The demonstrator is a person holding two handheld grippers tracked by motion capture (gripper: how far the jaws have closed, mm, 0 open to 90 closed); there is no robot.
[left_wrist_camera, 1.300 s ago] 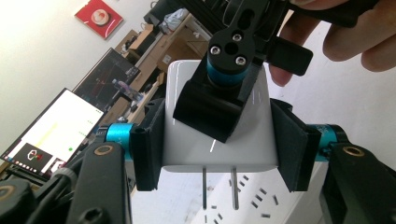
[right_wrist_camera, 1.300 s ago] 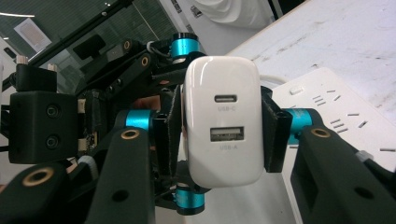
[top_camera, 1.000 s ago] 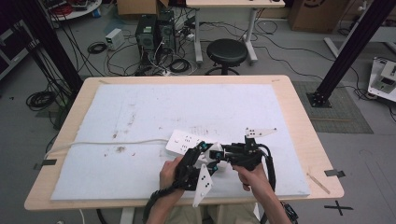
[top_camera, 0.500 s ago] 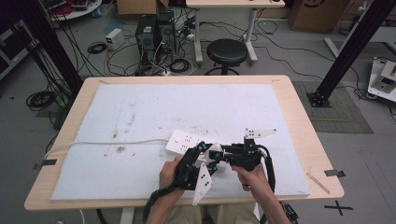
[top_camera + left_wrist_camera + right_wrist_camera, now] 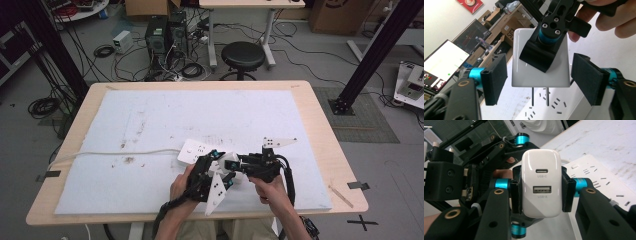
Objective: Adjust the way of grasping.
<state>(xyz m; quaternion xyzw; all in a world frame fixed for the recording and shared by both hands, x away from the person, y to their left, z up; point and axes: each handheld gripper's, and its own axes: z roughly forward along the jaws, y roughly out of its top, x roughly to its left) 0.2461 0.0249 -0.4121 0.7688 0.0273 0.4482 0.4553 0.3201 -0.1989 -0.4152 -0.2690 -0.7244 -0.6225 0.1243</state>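
While your right hand-held gripper (image 5: 540, 192) clamps the charger (image 5: 541, 185), your left hand-held gripper (image 5: 540, 75) has just opened, pads clear either side.

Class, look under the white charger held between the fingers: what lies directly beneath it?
Beneath the white charger, its two prongs hang above the white power strip and its slots. Whether the prongs line up with a slot cannot be told.
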